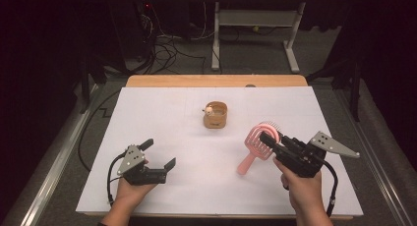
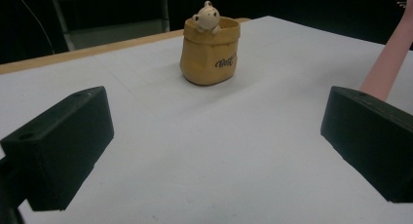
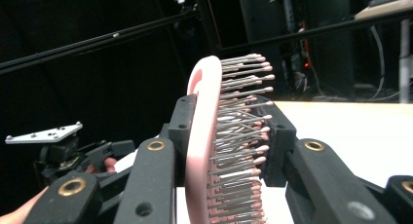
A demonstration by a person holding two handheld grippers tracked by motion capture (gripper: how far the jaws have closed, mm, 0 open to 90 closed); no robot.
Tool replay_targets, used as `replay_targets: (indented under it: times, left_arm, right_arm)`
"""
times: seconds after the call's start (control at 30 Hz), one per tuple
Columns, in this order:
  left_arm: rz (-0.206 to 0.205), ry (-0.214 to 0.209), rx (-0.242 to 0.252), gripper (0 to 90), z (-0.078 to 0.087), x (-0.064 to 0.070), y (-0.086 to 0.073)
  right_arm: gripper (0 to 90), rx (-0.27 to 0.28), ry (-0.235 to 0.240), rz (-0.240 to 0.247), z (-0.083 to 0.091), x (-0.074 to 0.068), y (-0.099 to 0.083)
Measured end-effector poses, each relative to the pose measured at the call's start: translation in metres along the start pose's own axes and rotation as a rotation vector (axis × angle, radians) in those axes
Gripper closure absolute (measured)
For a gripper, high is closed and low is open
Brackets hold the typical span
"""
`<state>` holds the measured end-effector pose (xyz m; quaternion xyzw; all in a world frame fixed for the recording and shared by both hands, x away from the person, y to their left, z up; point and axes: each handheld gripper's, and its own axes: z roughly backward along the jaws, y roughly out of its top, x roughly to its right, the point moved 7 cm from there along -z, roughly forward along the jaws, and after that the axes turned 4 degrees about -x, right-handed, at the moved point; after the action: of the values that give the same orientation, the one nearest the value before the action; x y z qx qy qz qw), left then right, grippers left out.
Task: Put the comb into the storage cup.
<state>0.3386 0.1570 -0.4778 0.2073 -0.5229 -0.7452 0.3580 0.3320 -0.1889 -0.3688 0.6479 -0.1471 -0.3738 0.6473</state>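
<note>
**Pink hairbrush clamped at the right**

The right gripper has its fingers closed on the head of the pink hairbrush, whose handle slants down to the counter. The left gripper rests with fingers wide, pointing toward the tan pouch mid-counter.

Right claw: clamped on the pink hairbrush, head raised, handle end down on the worktop.
Left claw: jaws apart, holding nothing.
Tan pouch: mid-worktop, upright.
</note>
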Motion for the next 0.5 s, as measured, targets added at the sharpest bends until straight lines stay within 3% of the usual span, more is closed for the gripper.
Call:
replay_targets:
  times: [0.13,0.33,0.5]
  left_arm:
    - [0.000,0.000,-0.001,0.0,0.000,-0.001,0.000]
    - [0.013,0.009,0.018,0.0,0.002,-0.003,0.001]
    - [0.003,0.011,0.003,0.0,0.000,-0.002,-0.001]
  right_arm:
    - [66.8,0.014,-0.028,0.030,0.005,0.004,0.002]
    - [66.8,0.052,-0.058,0.035,0.013,0.013,0.006]
    - [66.9,0.071,-0.082,0.047,0.020,0.019,0.009]
